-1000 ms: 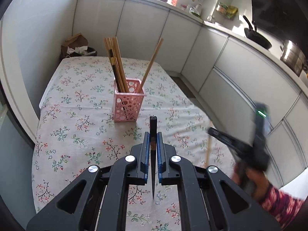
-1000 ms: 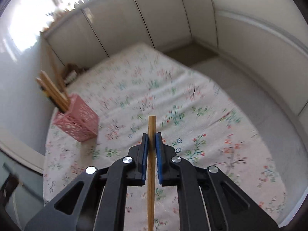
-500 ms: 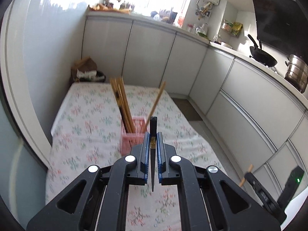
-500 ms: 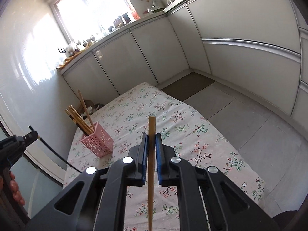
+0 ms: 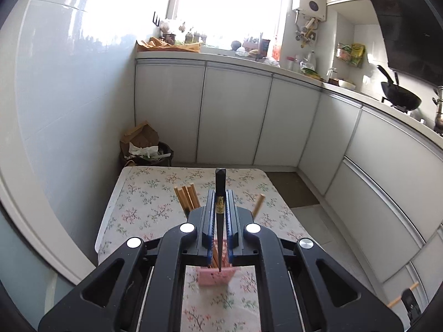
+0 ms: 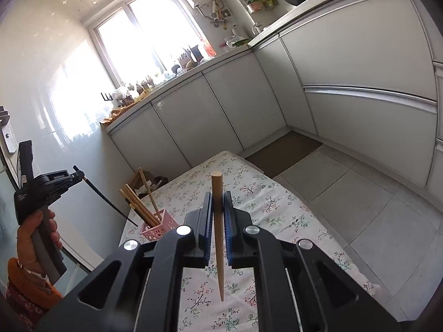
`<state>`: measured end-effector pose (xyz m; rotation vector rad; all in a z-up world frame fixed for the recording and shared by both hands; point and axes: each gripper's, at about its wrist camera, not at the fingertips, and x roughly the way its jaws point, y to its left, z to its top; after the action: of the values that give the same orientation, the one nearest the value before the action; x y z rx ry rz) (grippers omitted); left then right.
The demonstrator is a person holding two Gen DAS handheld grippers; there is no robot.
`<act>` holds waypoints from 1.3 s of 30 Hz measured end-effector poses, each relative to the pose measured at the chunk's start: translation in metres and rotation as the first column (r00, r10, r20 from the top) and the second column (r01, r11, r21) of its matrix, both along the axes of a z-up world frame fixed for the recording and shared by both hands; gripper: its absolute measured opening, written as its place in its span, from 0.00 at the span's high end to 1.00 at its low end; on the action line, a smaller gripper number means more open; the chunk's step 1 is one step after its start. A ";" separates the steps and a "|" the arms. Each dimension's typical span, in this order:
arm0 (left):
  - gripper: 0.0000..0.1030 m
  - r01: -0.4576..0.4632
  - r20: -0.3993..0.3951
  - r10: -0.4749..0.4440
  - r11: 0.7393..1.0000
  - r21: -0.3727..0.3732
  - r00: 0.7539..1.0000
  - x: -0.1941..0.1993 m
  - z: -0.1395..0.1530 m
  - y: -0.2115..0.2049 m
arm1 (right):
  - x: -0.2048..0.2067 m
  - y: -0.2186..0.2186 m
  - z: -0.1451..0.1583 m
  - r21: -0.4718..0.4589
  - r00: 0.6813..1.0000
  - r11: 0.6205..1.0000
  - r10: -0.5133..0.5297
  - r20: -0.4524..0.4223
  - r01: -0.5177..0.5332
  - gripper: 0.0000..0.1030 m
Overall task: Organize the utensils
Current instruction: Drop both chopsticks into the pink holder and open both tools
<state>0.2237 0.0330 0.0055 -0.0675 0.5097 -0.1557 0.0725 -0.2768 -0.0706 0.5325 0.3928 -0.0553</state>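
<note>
My left gripper (image 5: 220, 202) is shut on a black chopstick (image 5: 219, 191), held upright with its thin tip just above the pink basket (image 5: 217, 276). The basket holds several wooden chopsticks (image 5: 187, 197). My right gripper (image 6: 218, 203) is shut on a wooden chopstick (image 6: 217, 221), held upright over the table's middle. In the right wrist view the left gripper (image 6: 74, 175) is at the far left with the black chopstick (image 6: 106, 203) slanting down toward the pink basket (image 6: 157, 228).
The table has a floral cloth (image 5: 146, 202). A bin with paper bags (image 5: 144, 146) stands beyond its far left corner. White cabinets (image 5: 235, 116) run along the back and right. A tiled floor (image 6: 360, 193) lies to the right of the table.
Both grippers have risen and tilted up, so more of the kitchen shows. The left gripper has moved over the pink basket with the black chopstick's tip now above it.
</note>
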 end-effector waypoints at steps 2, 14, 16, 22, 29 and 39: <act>0.94 -0.016 -0.006 0.016 1.000 0.011 1.000 0.013 -0.005 -0.001 | 0.001 -0.001 0.001 -0.006 1.000 1.000 0.000 -0.004 0.000 0.92; 0.90 -0.085 -0.097 0.086 0.996 0.015 0.992 0.043 -0.053 0.010 | 0.008 0.006 0.002 -0.045 1.000 0.999 0.005 -0.015 -0.006 0.92; 0.85 -0.095 -0.093 0.094 0.996 -0.001 0.991 0.033 -0.052 0.016 | 0.009 0.009 0.004 -0.049 1.000 0.999 0.013 -0.009 -0.013 0.92; 0.51 -0.124 -0.080 0.120 0.991 -0.051 0.990 -0.016 -0.056 0.035 | 0.024 0.028 0.024 -0.060 0.998 0.997 0.048 0.045 -0.046 0.92; 0.51 -0.205 -0.166 0.201 0.979 -0.009 0.965 -0.082 -0.122 0.053 | 0.069 0.066 0.059 -0.094 0.984 0.993 0.083 0.157 -0.069 0.92; 0.33 -0.261 -0.330 0.229 0.964 -0.057 0.916 -0.087 -0.164 0.088 | 0.143 0.135 0.078 -0.154 0.958 0.982 0.142 0.250 -0.105 0.92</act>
<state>0.1363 0.1214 -0.1590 -0.2575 0.8141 0.0793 0.2155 -0.1417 0.0073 0.3701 0.1630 0.1073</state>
